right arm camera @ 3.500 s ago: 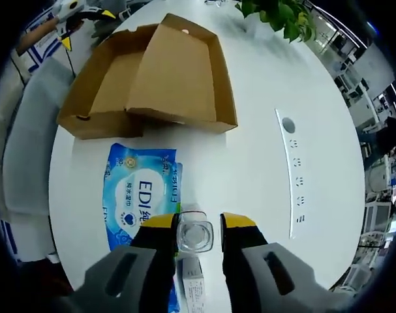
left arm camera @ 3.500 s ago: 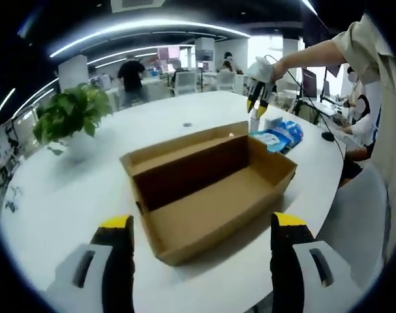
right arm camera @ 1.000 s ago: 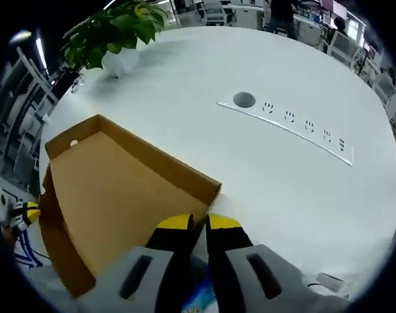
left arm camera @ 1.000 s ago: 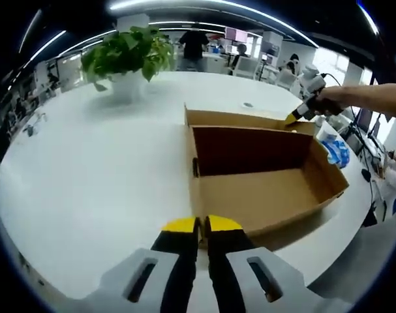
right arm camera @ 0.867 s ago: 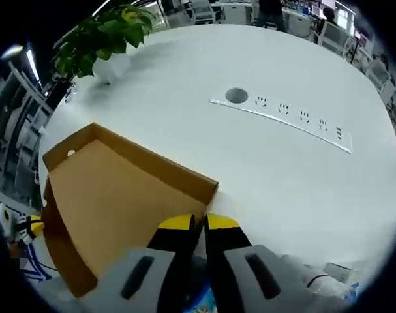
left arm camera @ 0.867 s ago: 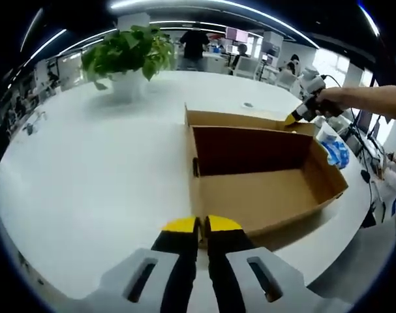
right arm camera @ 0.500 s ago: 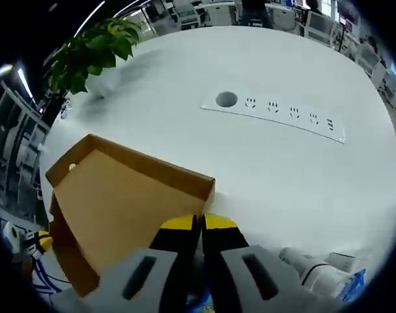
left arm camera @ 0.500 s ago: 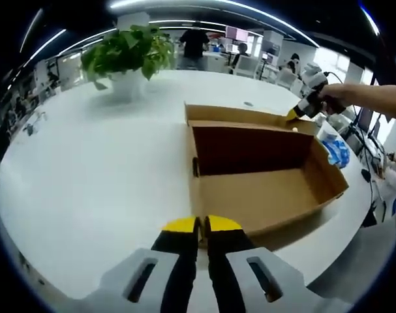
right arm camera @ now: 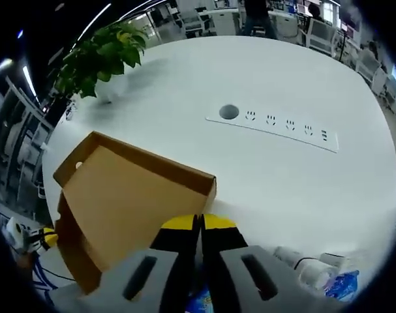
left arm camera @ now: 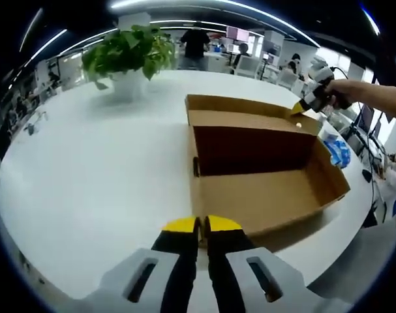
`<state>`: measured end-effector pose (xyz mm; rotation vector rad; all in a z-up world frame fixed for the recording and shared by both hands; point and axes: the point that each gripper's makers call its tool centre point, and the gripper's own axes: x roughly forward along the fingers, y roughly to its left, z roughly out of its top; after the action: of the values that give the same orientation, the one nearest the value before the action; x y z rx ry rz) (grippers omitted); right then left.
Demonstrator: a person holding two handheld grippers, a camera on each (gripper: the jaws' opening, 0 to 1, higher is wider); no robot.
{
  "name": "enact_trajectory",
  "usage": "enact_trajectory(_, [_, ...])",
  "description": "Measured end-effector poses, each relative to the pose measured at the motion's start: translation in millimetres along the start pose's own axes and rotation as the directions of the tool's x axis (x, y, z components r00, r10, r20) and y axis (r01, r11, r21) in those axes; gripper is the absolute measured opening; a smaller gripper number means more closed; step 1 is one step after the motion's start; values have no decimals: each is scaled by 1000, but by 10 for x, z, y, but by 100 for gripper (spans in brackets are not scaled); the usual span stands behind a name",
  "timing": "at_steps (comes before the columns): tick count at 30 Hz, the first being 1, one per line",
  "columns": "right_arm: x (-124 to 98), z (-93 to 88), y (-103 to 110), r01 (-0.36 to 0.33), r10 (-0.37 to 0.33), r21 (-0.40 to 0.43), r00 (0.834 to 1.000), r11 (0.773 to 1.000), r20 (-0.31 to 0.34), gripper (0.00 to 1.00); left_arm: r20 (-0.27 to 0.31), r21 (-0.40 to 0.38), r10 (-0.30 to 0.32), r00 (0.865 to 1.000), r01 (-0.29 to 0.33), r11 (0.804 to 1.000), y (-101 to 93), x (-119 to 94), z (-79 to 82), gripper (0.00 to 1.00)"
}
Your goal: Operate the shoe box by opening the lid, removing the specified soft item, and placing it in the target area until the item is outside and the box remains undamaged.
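Shoe box (left arm camera: 263,176) sits open on white worktop (left arm camera: 87,169), lid (right arm camera: 129,202) raised. Left claw (left arm camera: 202,225) pinched on box's near wall. Right claw (right arm camera: 198,222) pressed together at lid edge, prob. gripping it. Blue wipes pack (left arm camera: 336,150) lies outside box.

The open shoe box (left arm camera: 263,176) has a bare interior, reachable from above. Its raised lid (left arm camera: 250,120) walls off the far side. White table (left arm camera: 87,176) lies bare to the box's left; a potted plant (left arm camera: 127,55) stands well beyond. A blue packet (left arm camera: 336,151) crowds the right end.
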<state>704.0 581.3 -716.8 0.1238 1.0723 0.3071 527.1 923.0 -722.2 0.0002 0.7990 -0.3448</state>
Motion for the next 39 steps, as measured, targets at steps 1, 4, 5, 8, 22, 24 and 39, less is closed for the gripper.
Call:
enact_trajectory(1, [-15, 11, 4, -1, 1, 0, 1000, 1000, 5, 0, 0, 0, 0, 1000, 0, 1000, -2, -2, -1, 1])
enact_trajectory(4, [-87, 52, 36, -7, 7, -5, 1000, 1000, 26, 0, -2, -3, 1, 1000, -1, 1000, -7, -10, -5, 1])
enact_trajectory(5, [-103, 64, 41, -8, 8, -7, 1000, 1000, 30, 0, -2, -2, 1, 1000, -1, 1000, -9, -13, -6, 1])
enact_trajectory(8, [-170, 104, 73, -14, 15, -14, 999, 1000, 50, 0, -4, 1, 3, 1000, -3, 1000, -27, -26, -7, 1])
enact_trajectory(22, [-450, 210, 211, -36, 44, -68, 992, 997, 118, 0, -7, 3, 3, 1000, -3, 1000, -87, -77, -33, 1])
enact_trajectory(24, [-490, 213, 235, -36, 46, -79, 991, 996, 127, 0, -7, 2, 3, 1000, -3, 1000, -90, -81, -35, 1])
enact_trajectory(39, [-850, 174, 425, -36, 67, -148, 976, 988, 208, 0, 5, 1, -3, 1000, 3, 1000, -102, -114, -53, 1])
